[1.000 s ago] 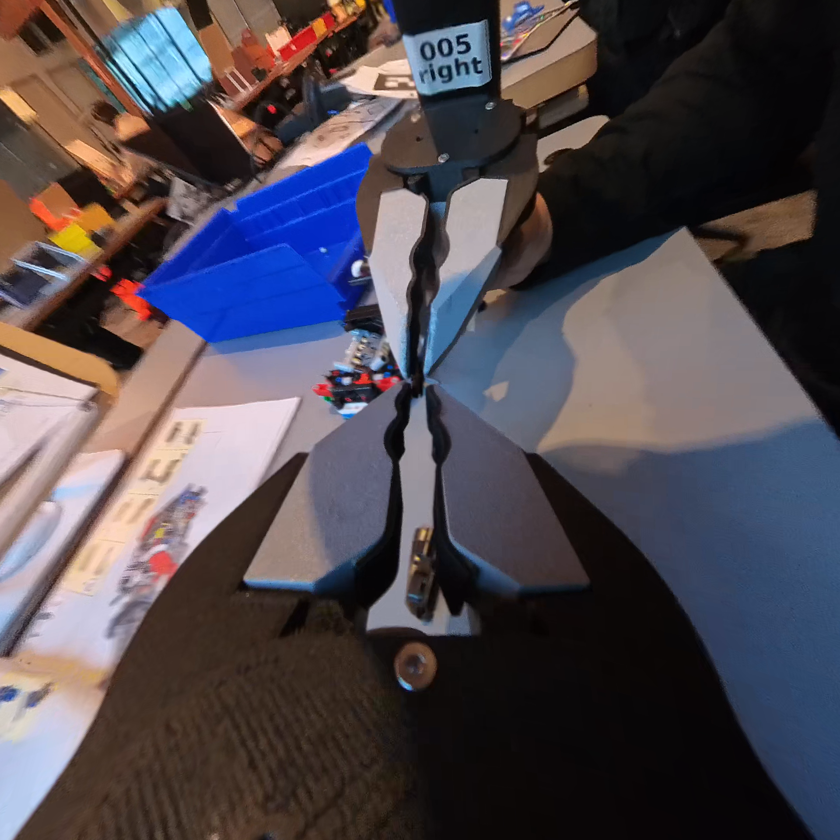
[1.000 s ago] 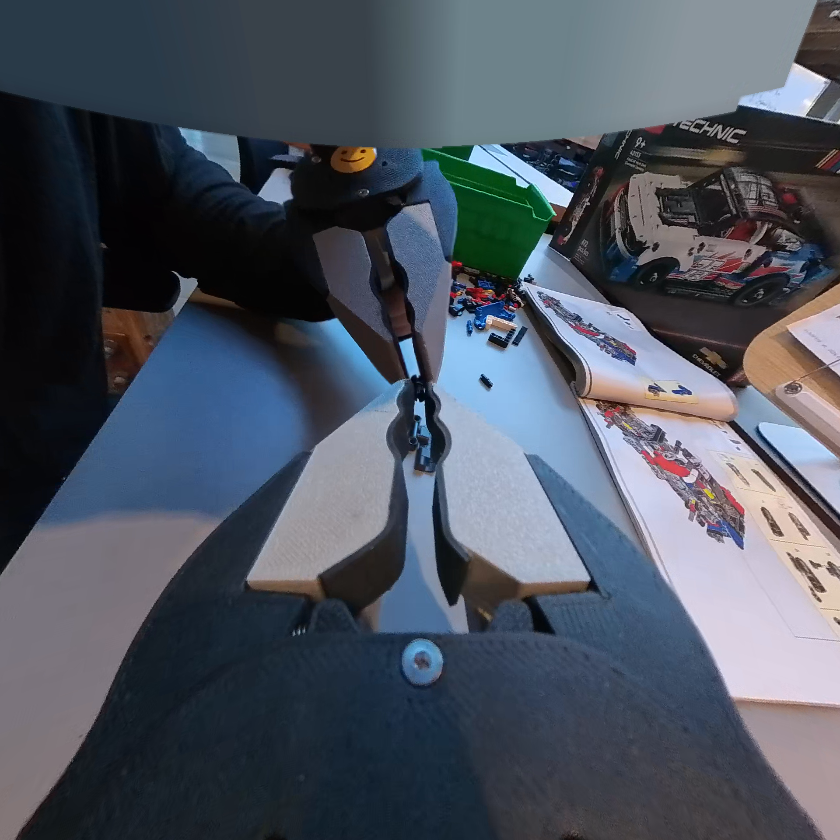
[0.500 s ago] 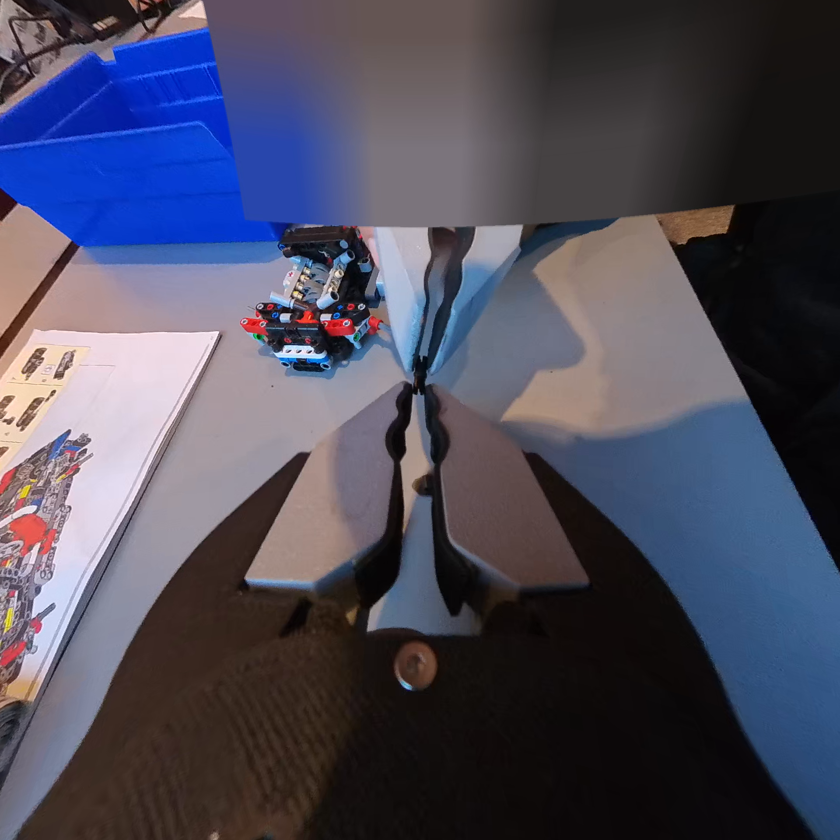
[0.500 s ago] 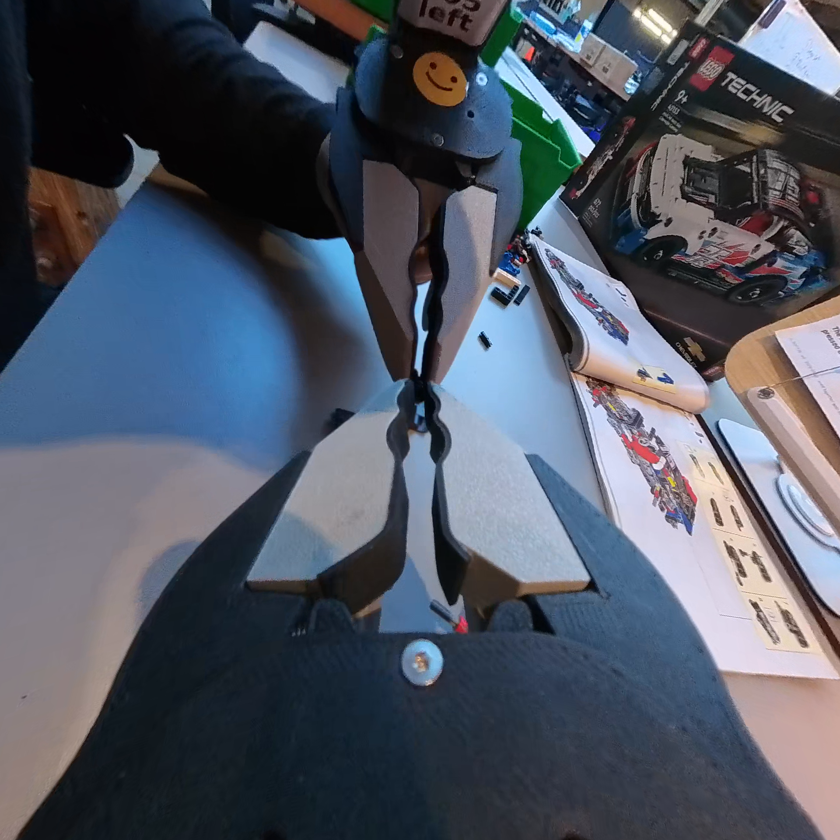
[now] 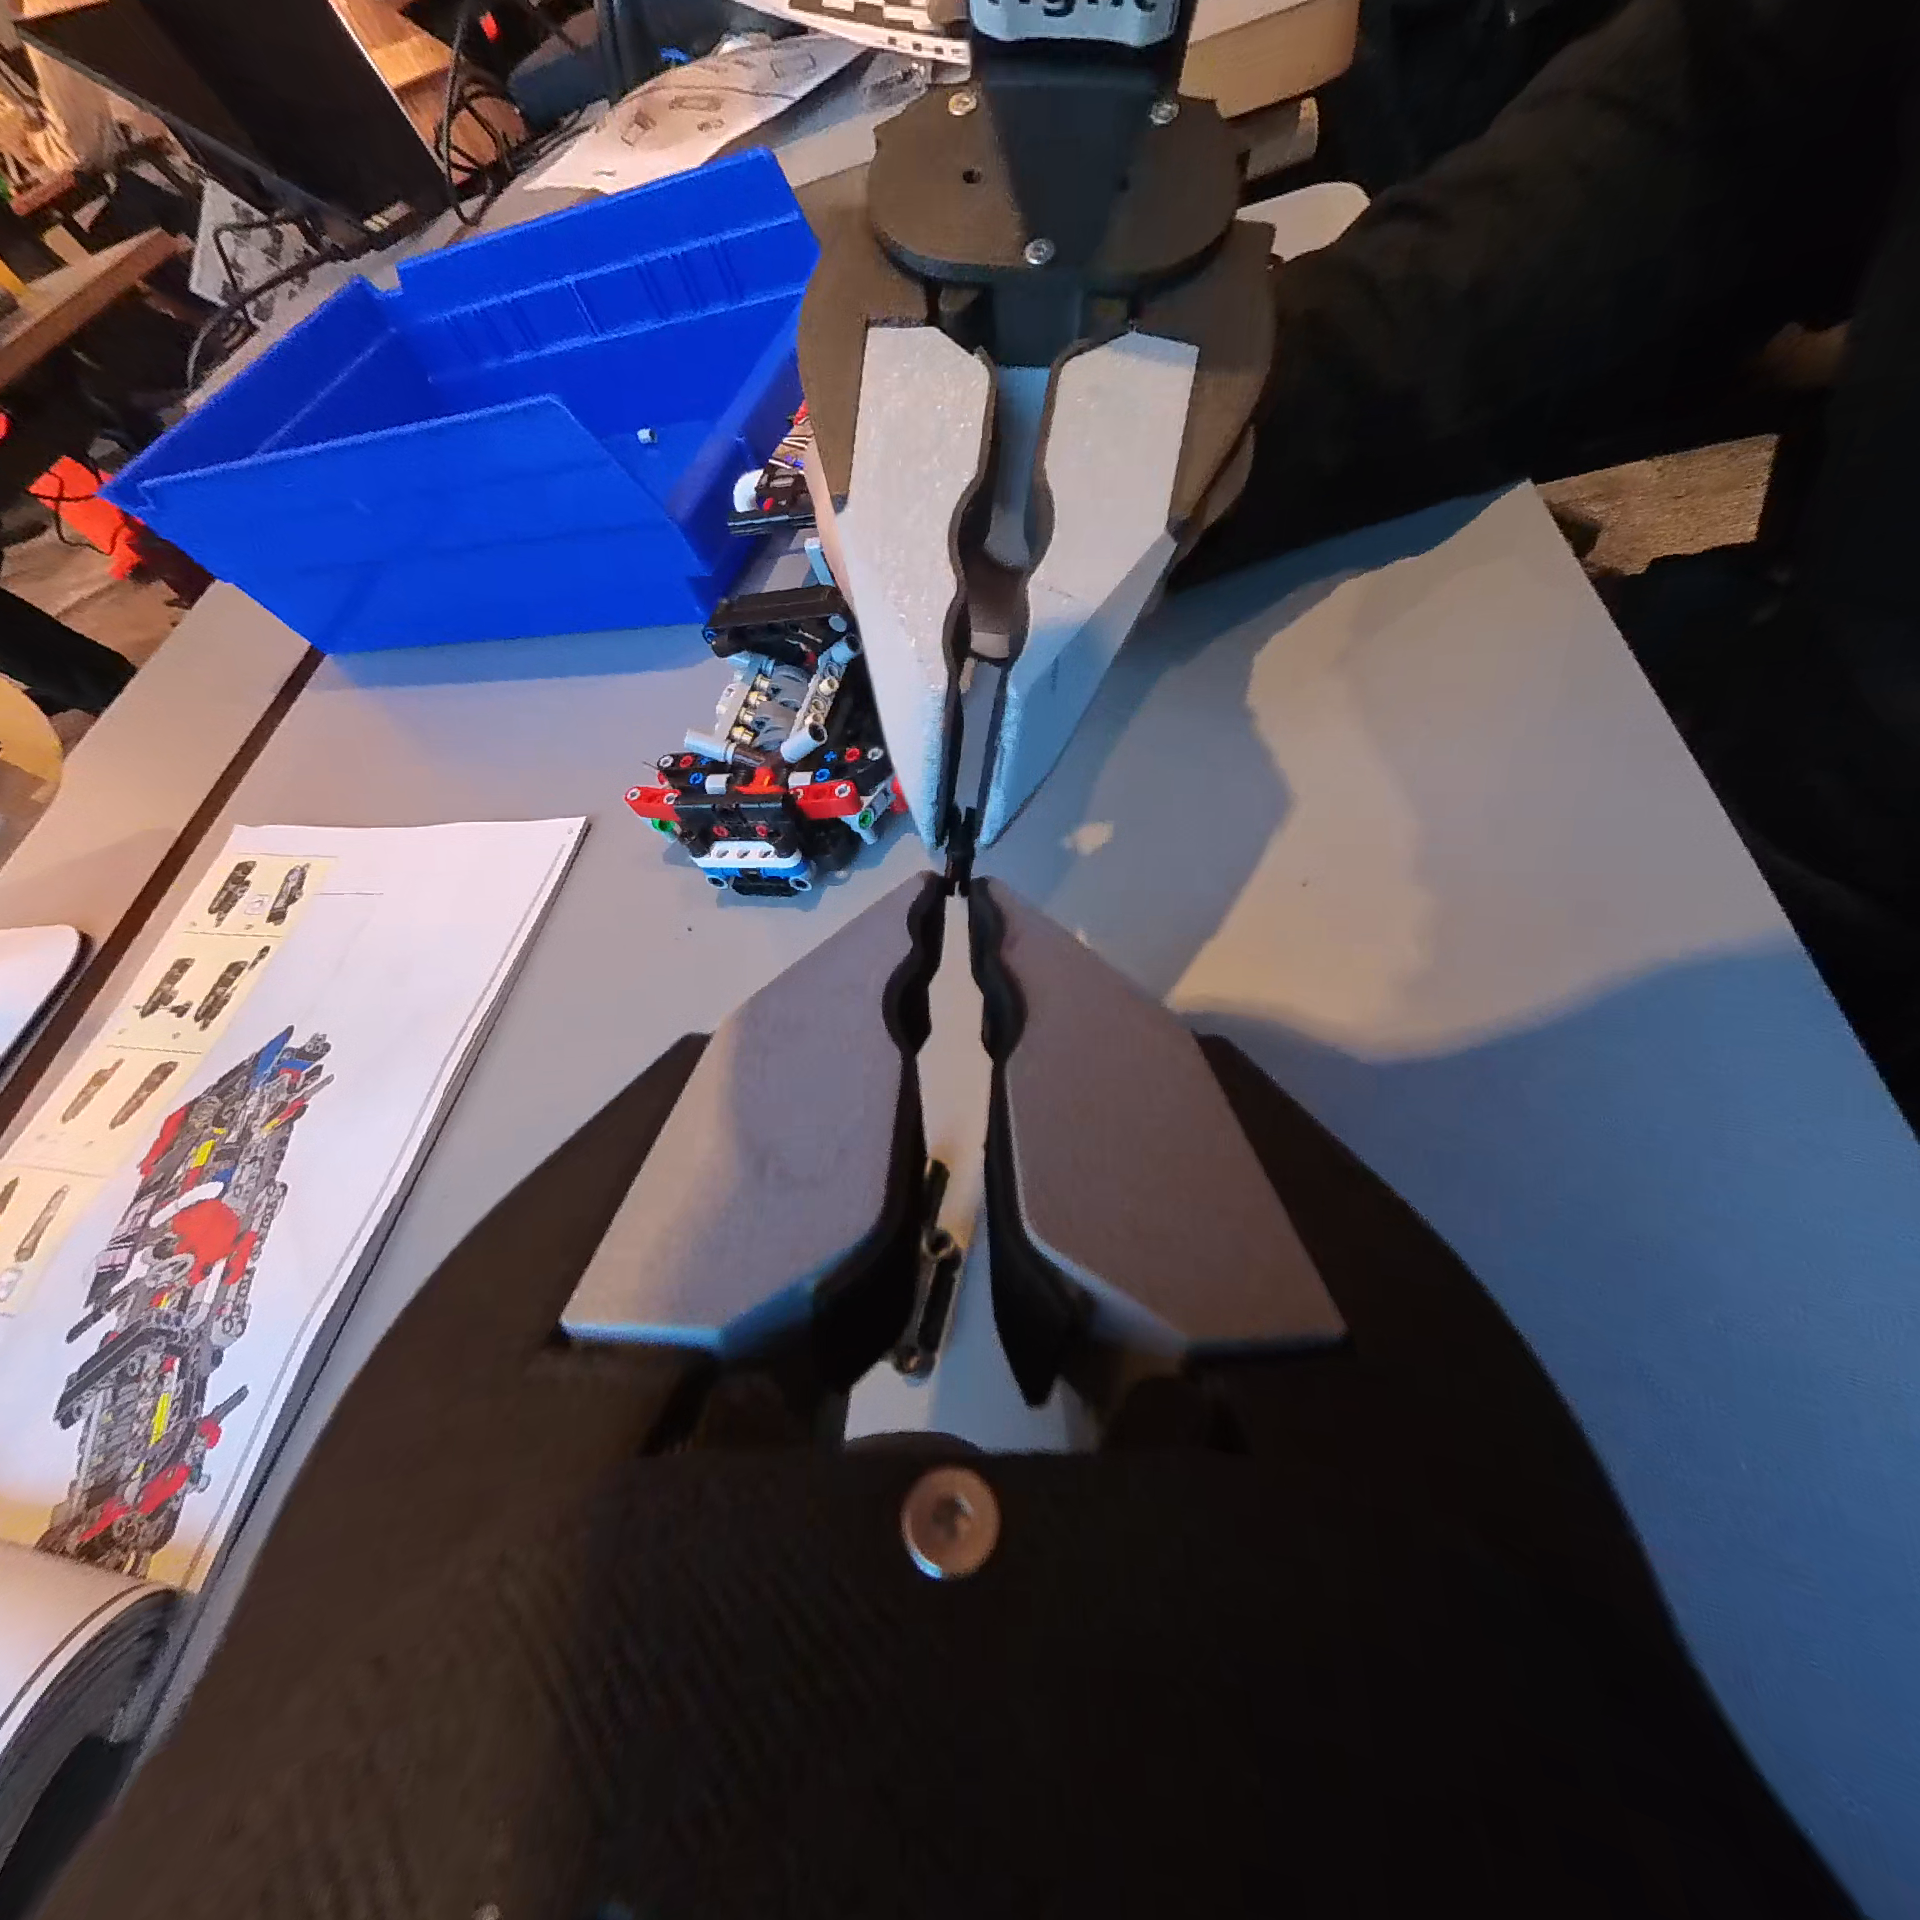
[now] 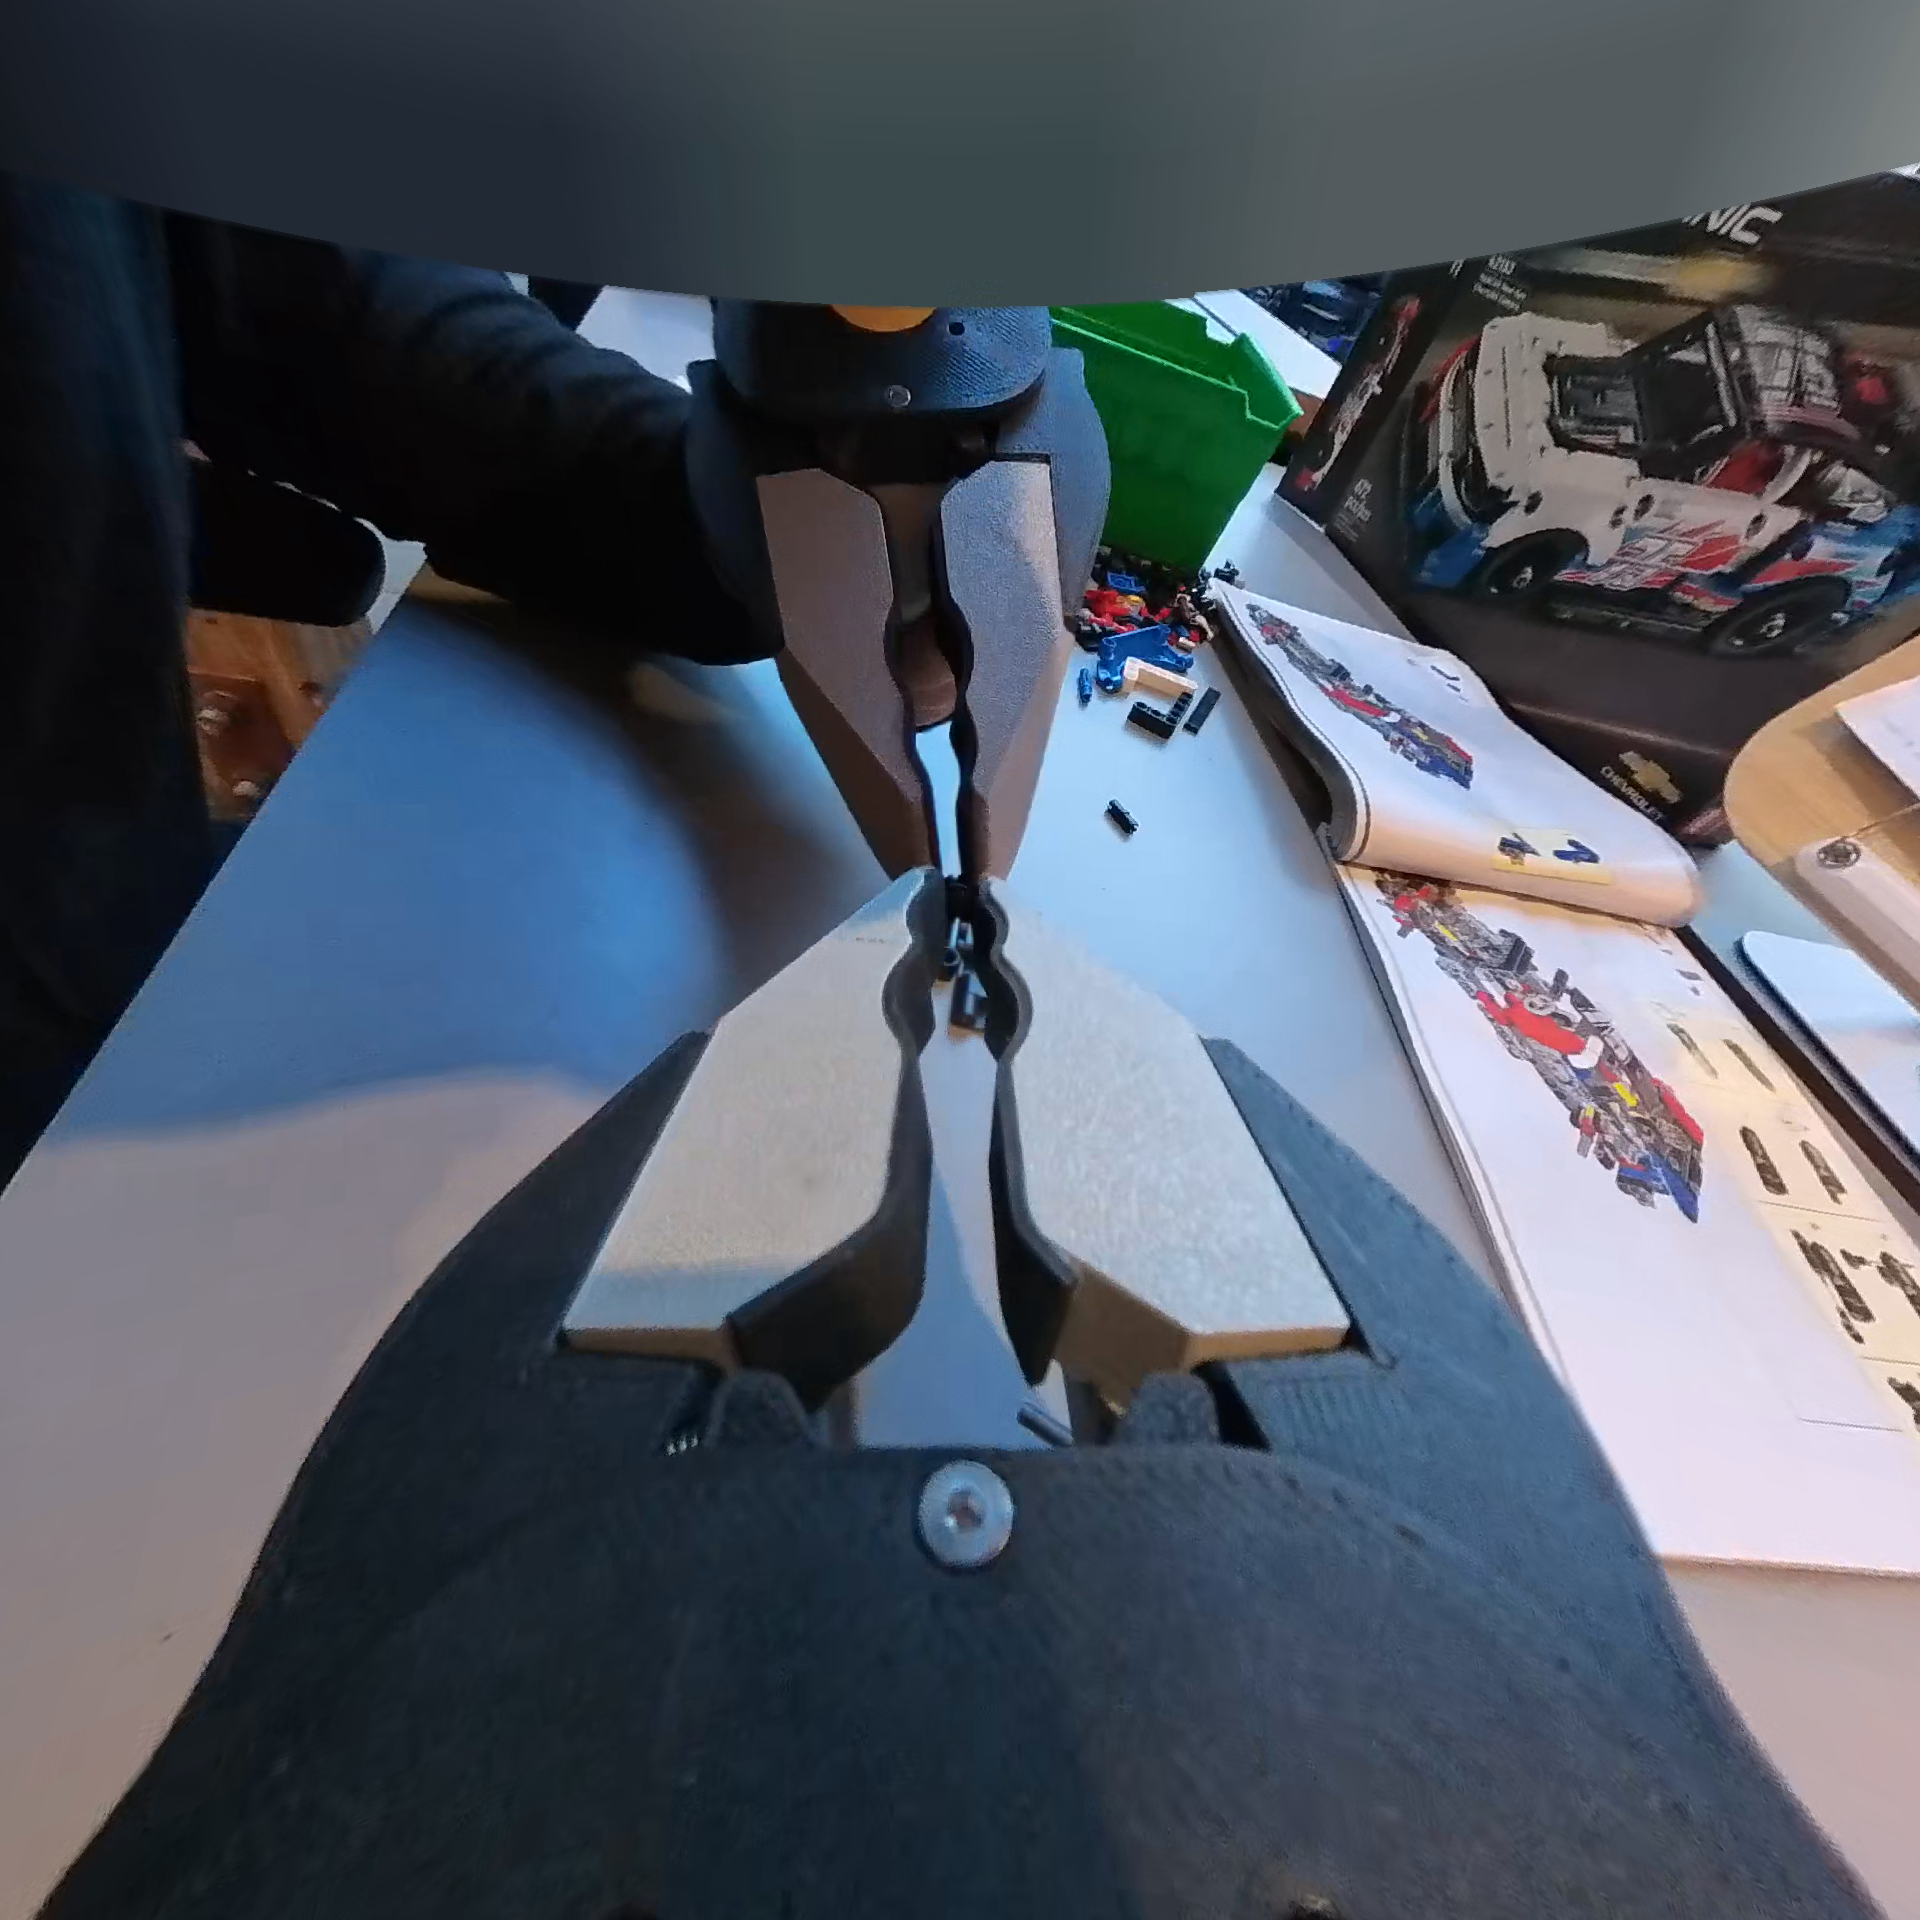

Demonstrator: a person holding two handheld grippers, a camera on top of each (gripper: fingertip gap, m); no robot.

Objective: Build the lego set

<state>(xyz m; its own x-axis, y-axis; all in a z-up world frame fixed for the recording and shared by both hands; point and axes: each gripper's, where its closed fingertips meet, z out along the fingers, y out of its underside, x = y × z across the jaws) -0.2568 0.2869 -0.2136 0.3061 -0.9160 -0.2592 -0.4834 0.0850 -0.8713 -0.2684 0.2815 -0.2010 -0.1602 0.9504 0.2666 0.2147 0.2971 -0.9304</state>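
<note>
My two grippers meet tip to tip above the grey table [image 5: 1455, 935]. My left gripper [image 5: 956, 883] is shut on a small black lego piece [image 5: 963, 847]. My right gripper [image 6: 961, 894] is shut on the same small black assembly [image 6: 964, 971], whose pins show between its fingers. The right gripper also shows in the left wrist view [image 5: 961, 831], coming down from above. The left gripper also shows in the right wrist view [image 6: 954, 868]. The partly built lego model [image 5: 769, 769] sits on the table just left of the tips.
A blue bin [image 5: 468, 468] stands behind the model. An open instruction booklet [image 5: 260, 1091] lies at the left. A black part [image 5: 930, 1268] lies under my left gripper. The right wrist view shows a green bin [image 6: 1174, 416], loose pieces [image 6: 1143, 644], a lone pin [image 6: 1120, 818] and the set's box [image 6: 1662, 436]. My two grippers' fingertips are within a few centimetres of each other.
Both grippers have stayed shut and tip to tip on the black piece. The pair has tilted and shifted together, so the views swung over the table.
</note>
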